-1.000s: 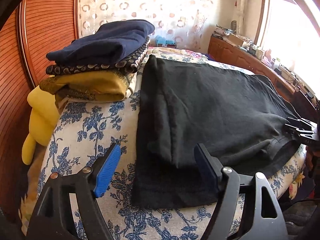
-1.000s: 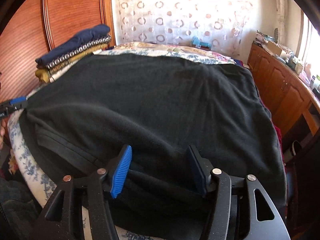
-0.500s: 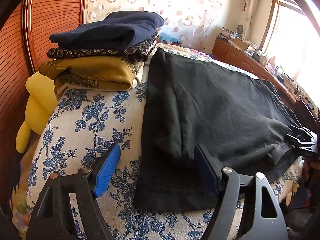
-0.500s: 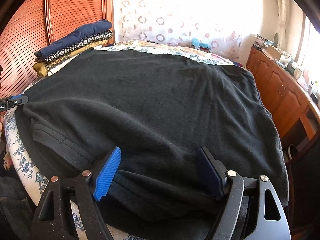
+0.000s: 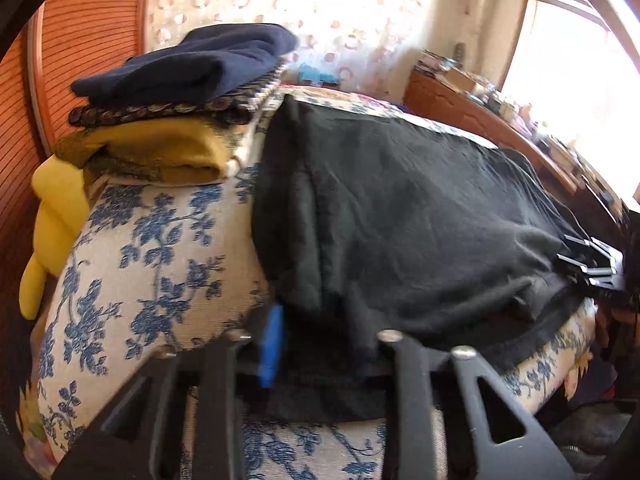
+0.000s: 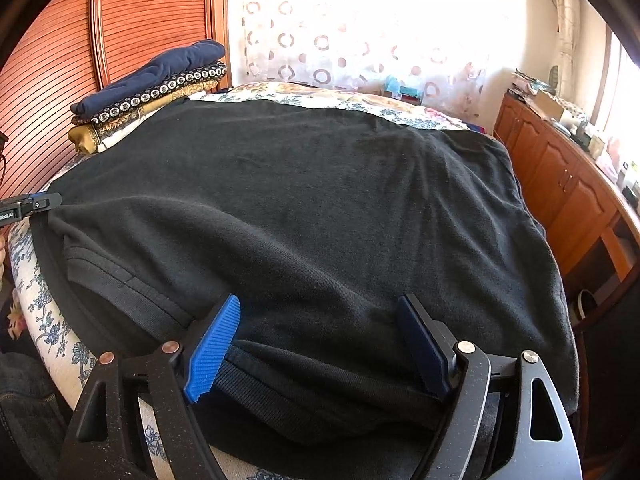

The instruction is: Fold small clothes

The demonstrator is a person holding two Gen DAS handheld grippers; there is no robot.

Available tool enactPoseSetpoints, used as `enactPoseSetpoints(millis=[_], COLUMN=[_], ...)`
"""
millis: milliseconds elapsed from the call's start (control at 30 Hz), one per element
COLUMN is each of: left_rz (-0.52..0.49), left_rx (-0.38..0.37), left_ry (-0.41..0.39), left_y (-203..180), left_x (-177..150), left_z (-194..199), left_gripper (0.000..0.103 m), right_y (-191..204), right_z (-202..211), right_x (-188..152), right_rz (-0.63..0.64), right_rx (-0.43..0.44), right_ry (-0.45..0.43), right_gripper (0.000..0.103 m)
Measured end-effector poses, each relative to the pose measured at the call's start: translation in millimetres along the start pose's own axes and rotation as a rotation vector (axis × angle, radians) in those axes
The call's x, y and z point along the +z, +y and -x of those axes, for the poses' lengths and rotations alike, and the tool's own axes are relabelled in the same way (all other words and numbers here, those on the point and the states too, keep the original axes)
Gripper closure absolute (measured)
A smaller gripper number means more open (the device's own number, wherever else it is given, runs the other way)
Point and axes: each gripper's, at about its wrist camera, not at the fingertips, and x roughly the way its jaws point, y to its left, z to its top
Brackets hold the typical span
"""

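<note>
Two grippers sit on the near edge of the black shirt [image 6: 304, 208], which lies spread over the floral bedspread [image 5: 152, 256] beside a stack of folded clothes [image 5: 176, 96].

Change since half a second ago: my left gripper [image 5: 320, 344] has narrowed from wide open to a close pinch at the shirt's near left corner. The blue pad [image 5: 271, 344] now sits against the dark cloth; I judge the corner is clamped. My right gripper [image 6: 320, 340] is unchanged, jaws apart and straddling the ribbed hem, gripping nothing.

Meaning: one corner looks secured; the right one must close too before I can lift the edge for the next fold.

Unclear: the left view is motion-blurred, and the opposite left pad is hidden under fabric, so how many layers are caught I cannot tell.
</note>
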Motion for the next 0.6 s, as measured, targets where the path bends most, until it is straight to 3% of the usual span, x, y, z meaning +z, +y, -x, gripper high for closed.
enactPoseSetpoints(millis=[133,333,600], left_rz=[-0.032,-0.087,-0.293], left_rx=[-0.028,-0.132,-0.286], left_ry=[-0.017,-0.088,-0.144], left_y=[-9.4,-38.6,-138.1], left_x=[6.4,38.9,101.2], left_z=[5.3,22.0,22.7], left_gripper=[0.094,0.095,0.095], right_y=[-0.6,-17.3,-48.6], right_z=[1.3,11.7,50.3], right_x=[-1.2,-5.1,-18.0], right_rz=[-0.004,-0.07,-0.125], right_rx=[0.0,0.023,-0.031], right_ry=[-0.006,-0.032,-0.097], right_gripper=[0.021,0.021,0.021])
